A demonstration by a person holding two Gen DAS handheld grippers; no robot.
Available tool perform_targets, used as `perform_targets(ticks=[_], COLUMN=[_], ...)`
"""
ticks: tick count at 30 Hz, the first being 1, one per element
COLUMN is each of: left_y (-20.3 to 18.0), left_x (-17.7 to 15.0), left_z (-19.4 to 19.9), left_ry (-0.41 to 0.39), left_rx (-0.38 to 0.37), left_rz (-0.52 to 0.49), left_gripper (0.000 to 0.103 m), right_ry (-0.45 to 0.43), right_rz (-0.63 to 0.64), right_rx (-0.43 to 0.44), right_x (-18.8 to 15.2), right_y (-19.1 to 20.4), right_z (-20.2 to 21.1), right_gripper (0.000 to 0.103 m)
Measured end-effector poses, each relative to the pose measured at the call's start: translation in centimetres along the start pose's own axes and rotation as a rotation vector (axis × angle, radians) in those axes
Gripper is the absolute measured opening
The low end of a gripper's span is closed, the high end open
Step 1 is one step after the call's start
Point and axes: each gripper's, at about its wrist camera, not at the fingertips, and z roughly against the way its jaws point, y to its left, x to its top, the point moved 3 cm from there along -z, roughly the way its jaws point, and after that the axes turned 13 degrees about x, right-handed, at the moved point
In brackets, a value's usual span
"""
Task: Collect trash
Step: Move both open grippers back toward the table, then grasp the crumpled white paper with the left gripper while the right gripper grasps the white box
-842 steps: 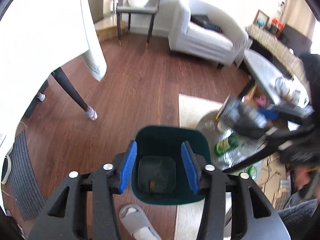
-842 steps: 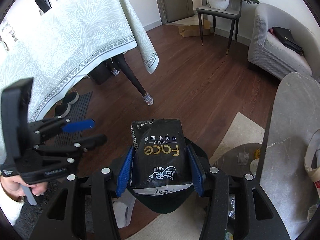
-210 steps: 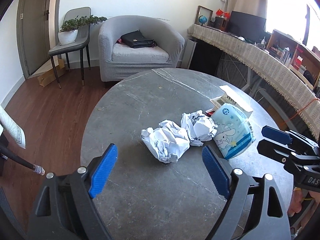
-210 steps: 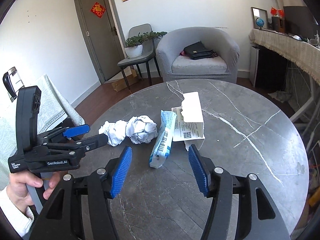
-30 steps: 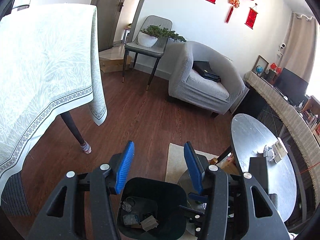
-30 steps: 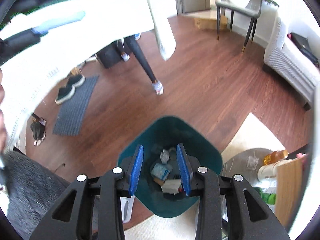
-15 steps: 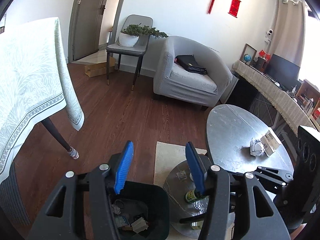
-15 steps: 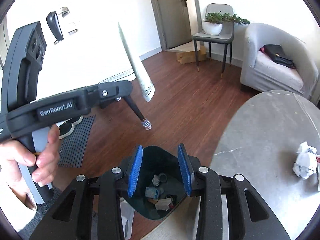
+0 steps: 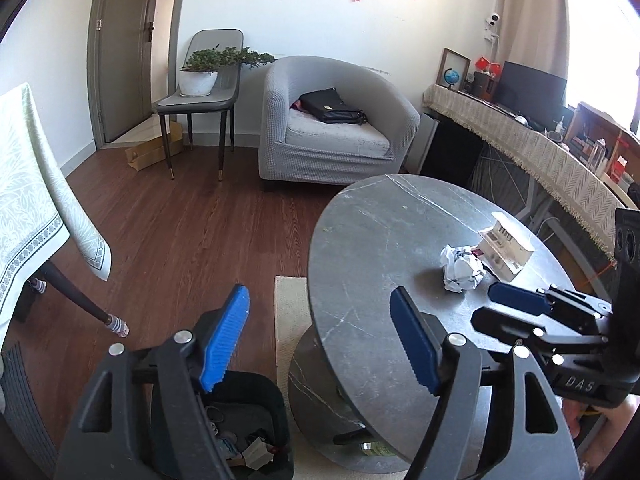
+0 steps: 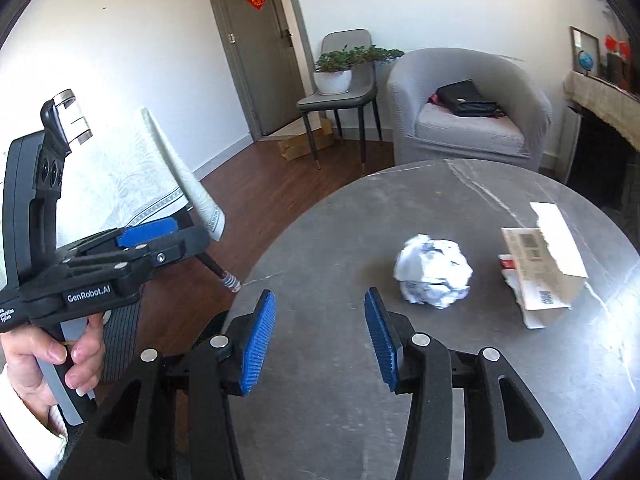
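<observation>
A crumpled white paper ball [image 9: 460,268] [image 10: 434,276] lies on the round grey marble table [image 9: 380,240] [image 10: 360,400], next to a torn cardboard box [image 9: 506,246] [image 10: 540,268]. The dark bin [image 9: 256,396] stands on the floor left of the table, with scraps inside. My left gripper [image 9: 320,338] hovers between the bin and the table edge, its jaws opening with nothing between them. My right gripper [image 10: 320,338] is over the table, short and left of the paper ball, its jaws also opening and empty. Each gripper shows in the other's view: left gripper [image 10: 188,234], right gripper [image 9: 486,306].
A grey armchair [image 9: 332,136] with a black bag stands behind the table. A chair holding a potted plant [image 9: 200,80] is by the door. A cloth-covered dining table [image 9: 28,208] is at left. A beige rug [image 9: 288,320] lies under the round table, and a sideboard [image 9: 520,148] lines the right wall.
Both grippers have swung from above the bin toward the round table. Their jaws have widened. The paper ball and box now lie closer ahead.
</observation>
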Motion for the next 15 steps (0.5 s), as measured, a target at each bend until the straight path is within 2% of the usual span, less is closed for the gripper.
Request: perform_targets(ticks=[2,6,10,15], left_y=[-1.3,-3.8,-6.2,-8.8], left_x=[0.0,0.0,0.0,0.6], left_z=[-0.5,-1.5,-2.2,-3.1], left_ry=[0.012,0.046,0.066,0.083], left_rx=[-0.02,-0.046,-0.067,-0.085], left_rz=[-0.008,-0.015,-0.043,-0.073], left_gripper=[0.081,0.085,0.086,0.086], right_ry=[-0.019,-0.064,-0.073,-0.079], right_rz=[-0.016,-0.057,-0.089,-0.13], right_rx=[-0.045,-0.113,-0.157,-0.2], right_x=[-0.4,-0.8,-1.3,-1.5], right_y=[-1.6,-4.3,-6.5,-8.5], right_z=[1.3,3.6,4.4,4.6], right_gripper=[0.05,0.063,0.065,0.072])
